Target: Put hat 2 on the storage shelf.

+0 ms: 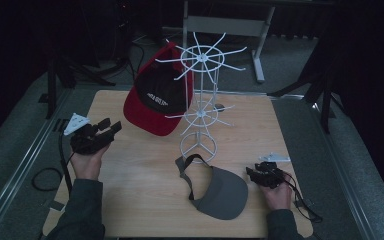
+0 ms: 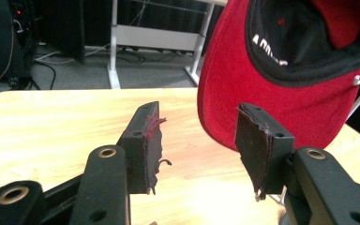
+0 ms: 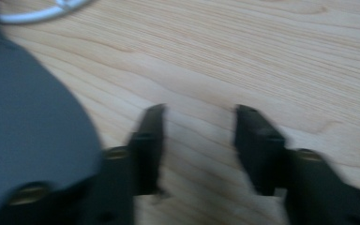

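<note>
- Red fabric cap with a black lining (image 1: 152,100) is hanging on the far-left side of the white wire rack (image 1: 200,107), its brim drooping toward the wooden counter (image 1: 140,185).
- Grey fabric visor with a dark strap (image 1: 217,190) is lying flat on the near part of the counter, just in front of the rack's round base.
- Left tool (image 1: 111,126) is hovering just left of the red cap with its jaws standing wide and nothing between them.
- Right tool (image 1: 250,173) is sitting just right of the visor, jaws partly apart over bare wood, gripping nothing.
- Likely risk: the right tool closing beside the visor's brim rather than around it, and so pushing the visor away.
- Another risk: the left tool tugging the cap's brim and tipping the light rack.
- Left gripper view is showing white lettering inside the cap (image 2: 272,49) and frayed red threads on one pad (image 2: 152,140); the high view is giving the whole layout instead.
- Right gripper view is blurring, with the visor's edge (image 3: 33,131) at its left.
</note>
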`<state>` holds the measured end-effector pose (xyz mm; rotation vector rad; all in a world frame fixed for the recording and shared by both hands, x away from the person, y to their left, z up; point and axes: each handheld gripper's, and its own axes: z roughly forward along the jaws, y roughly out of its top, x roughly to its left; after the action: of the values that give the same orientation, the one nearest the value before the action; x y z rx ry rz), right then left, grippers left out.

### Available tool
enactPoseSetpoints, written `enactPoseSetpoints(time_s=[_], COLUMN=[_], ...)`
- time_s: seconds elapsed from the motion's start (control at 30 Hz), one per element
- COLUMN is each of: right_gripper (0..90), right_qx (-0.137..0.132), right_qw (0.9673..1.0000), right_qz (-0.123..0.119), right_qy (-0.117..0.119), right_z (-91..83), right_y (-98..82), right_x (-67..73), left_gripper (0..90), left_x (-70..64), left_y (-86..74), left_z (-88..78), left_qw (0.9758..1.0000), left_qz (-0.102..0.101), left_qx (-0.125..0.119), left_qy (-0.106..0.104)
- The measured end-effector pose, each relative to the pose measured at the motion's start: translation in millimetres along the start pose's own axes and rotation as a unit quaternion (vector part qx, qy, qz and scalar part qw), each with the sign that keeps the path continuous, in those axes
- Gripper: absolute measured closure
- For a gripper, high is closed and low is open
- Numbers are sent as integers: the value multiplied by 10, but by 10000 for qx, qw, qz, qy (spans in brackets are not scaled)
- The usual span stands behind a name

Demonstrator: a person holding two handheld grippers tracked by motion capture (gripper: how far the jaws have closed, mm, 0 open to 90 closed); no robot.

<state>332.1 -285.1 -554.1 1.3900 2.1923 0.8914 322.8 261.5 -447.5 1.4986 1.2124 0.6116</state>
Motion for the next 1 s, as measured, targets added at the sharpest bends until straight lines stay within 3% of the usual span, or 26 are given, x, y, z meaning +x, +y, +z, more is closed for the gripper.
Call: enactPoseSetpoints(time_s=[0.13,0.2,0.47,0.7,1.0], right_gripper=[892,900,900,900,900], right_qx=[-135,-152,-263,-343,-239], right_qw=[9993,9988,9928,9843,9740], right_qz=[6,-25,-684,-836,-1049], right_qy=[337,463,952,1518,1993], right_z=[-100,-142,-231,-180,-45], right_y=[89,138,408,590,698], right_x=[72,126,483,696,942], left_gripper=[510,510,510,511,511], left_x=[11,15,6,14,18], left_y=[-30,-43,-49,-46,-49], left_z=[19,24,41,33,18], left_qw=[10000,9999,9999,9999,9999], left_qz=[-20,-23,-30,-54,-55], left_qx=[74,103,136,111,86], left_qy=[-12,-16,-22,-23,-22])
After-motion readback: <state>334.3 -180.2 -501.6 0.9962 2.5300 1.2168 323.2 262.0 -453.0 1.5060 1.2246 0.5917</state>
